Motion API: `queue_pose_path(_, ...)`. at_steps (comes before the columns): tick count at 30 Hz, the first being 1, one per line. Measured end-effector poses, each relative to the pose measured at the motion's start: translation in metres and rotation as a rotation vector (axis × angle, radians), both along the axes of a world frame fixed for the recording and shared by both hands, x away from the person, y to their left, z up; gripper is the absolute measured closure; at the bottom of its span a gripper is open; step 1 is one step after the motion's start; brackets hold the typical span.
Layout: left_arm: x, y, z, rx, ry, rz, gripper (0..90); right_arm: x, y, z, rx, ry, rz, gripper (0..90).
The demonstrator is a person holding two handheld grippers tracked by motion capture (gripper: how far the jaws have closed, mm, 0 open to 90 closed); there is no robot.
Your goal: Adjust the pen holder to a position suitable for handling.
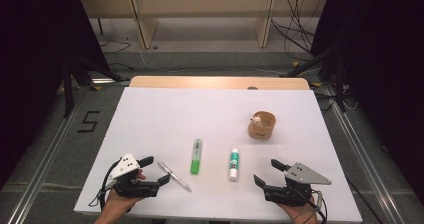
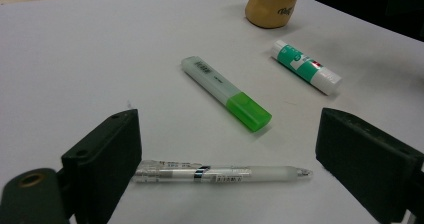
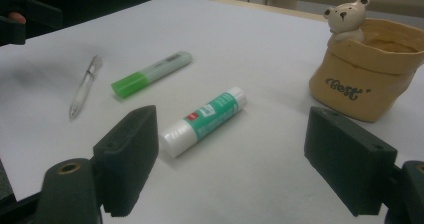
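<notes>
On the white table top (image 1: 150, 119) lie a clear pen (image 1: 174, 175), a highlighter with a green cap (image 1: 196, 156) and a green and white glue stick (image 1: 233, 164). My left gripper (image 1: 157, 170) rests at the near left, open, beside the pen. In the left gripper view the pen (image 2: 220, 174) lies on the table between the spread jaws of that gripper (image 2: 230, 134), untouched. My right gripper (image 1: 266, 170) stands open at the near right. In the right gripper view the glue stick (image 3: 205, 120) lies just ahead of its gripper (image 3: 235, 134), with nothing held.
A tan pouch-shaped cup (image 1: 262, 125) with a small bear figure (image 3: 347, 16) on its rim stands at the right, behind the glue stick. Beyond the far table edge are wooden shelves and cables on the floor.
</notes>
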State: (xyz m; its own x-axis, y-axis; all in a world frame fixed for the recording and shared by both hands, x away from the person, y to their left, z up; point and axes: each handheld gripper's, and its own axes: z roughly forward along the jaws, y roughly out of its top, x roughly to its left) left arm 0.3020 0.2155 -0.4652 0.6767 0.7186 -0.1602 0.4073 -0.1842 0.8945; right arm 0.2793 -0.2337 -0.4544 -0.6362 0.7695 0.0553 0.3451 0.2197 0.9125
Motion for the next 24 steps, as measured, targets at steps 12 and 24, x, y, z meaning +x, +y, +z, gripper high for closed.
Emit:
queue_pose_path(12, 0.0, 0.0, 0.0, 0.004, 0.004, -0.003, 10.9, 0.004, -0.001, 0.0, -0.007, -0.006, -0.018, 24.6)
queue_pose_path(24, 0.001, -0.001, -0.001, 0.005, 0.006, 0.0, 11.1, 0.025, -0.01, 0.006, -0.011, -0.021, -0.093, 29.0)
